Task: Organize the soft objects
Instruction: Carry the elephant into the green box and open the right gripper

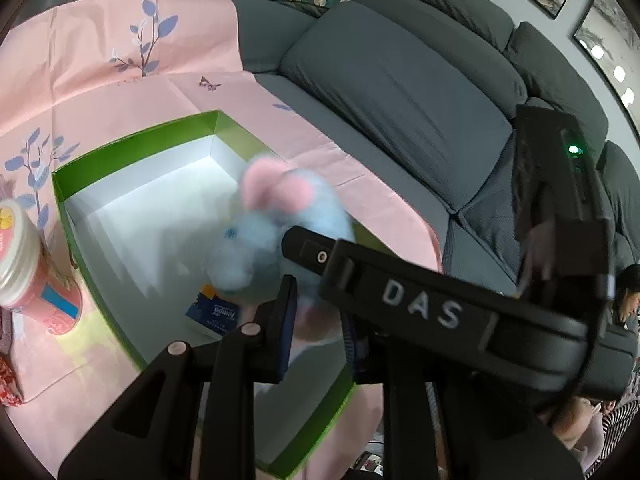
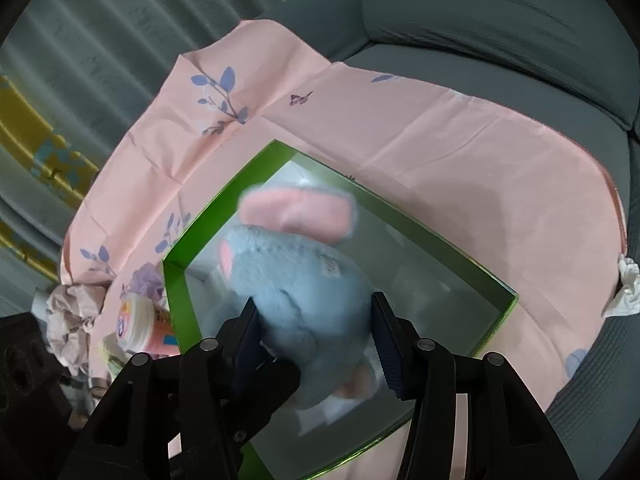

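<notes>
A light blue plush toy [image 1: 276, 232] with pink ears hangs over an open green box [image 1: 132, 136] with a white inside. My right gripper [image 2: 316, 340] is shut on the toy's body [image 2: 304, 280], one pad on each flank. My left gripper [image 1: 318, 328] holds the toy's pale lower end between its pads, from the near side. The right tool's black housing marked DAS [image 1: 420, 308] crosses the left wrist view and hides part of the toy. A blue tissue pack [image 1: 214, 312] lies on the box floor under the toy.
The box sits on a pink flowered cloth [image 1: 120, 72] spread over a grey sofa [image 1: 400, 92]. A pink tub with a white lid [image 1: 24, 264] stands left of the box, beside a crumpled cloth [image 2: 72, 320]. A white wad [image 2: 628, 288] lies at the cloth's right edge. A person [image 1: 628, 300] sits far right.
</notes>
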### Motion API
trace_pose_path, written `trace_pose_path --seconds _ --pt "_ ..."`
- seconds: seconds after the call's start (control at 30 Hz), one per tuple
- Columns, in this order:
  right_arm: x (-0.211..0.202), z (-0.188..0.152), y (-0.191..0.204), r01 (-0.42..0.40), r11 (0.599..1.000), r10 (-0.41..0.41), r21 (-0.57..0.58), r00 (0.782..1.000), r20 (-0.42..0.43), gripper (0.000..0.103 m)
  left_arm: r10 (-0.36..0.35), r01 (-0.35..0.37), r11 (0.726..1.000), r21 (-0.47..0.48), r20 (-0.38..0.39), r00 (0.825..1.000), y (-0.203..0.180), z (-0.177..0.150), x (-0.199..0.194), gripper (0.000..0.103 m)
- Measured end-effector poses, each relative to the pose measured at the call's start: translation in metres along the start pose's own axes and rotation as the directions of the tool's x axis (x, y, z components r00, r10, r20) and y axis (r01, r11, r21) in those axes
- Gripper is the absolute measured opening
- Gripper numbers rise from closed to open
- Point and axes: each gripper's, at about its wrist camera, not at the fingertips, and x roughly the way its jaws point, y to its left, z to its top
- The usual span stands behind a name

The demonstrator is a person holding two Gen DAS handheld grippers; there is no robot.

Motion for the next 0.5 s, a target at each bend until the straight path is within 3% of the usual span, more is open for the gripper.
trace_pose_path --seconds 0.1,0.17,0.23,0.27,0.4,0.5 --pt "-0.008 -0.002 0.005 0.008 1.0 -0.008 -0.011 1.0 0.026 0.056 -0.002 0.002 1.0 -0.015 0.029 1.0 0.002 -0.004 -0.016 0.035" --pt "-0.015 -0.004 0.01 0.008 1.0 -0.007 -0.021 0.999 0.048 0.064 0.007 -0.006 1.0 -0.017 0.052 0.999 0.003 -0.007 -0.03 0.043" --pt "-0.023 -0.007 0.014 0.012 1.0 -0.01 -0.026 0.998 0.069 0.073 0.0 0.002 1.0 -0.027 0.074 0.997 0.006 -0.01 -0.045 0.059" --pt "-0.026 -0.007 0.016 0.018 0.999 -0.016 -0.028 0.997 0.08 0.077 -0.008 0.011 0.999 -0.034 0.082 0.997 0.008 -0.011 -0.051 0.061" --pt "-0.037 -0.012 0.033 0.031 0.998 -0.024 -0.059 0.993 0.117 0.084 -0.006 0.015 0.998 -0.066 0.133 0.991 0.016 -0.024 -0.089 0.089" --pt "-0.041 -0.017 0.047 0.012 0.995 0.0 -0.099 0.993 0.119 0.088 0.043 -0.029 0.996 -0.086 0.165 0.985 0.023 -0.037 -0.117 0.09"
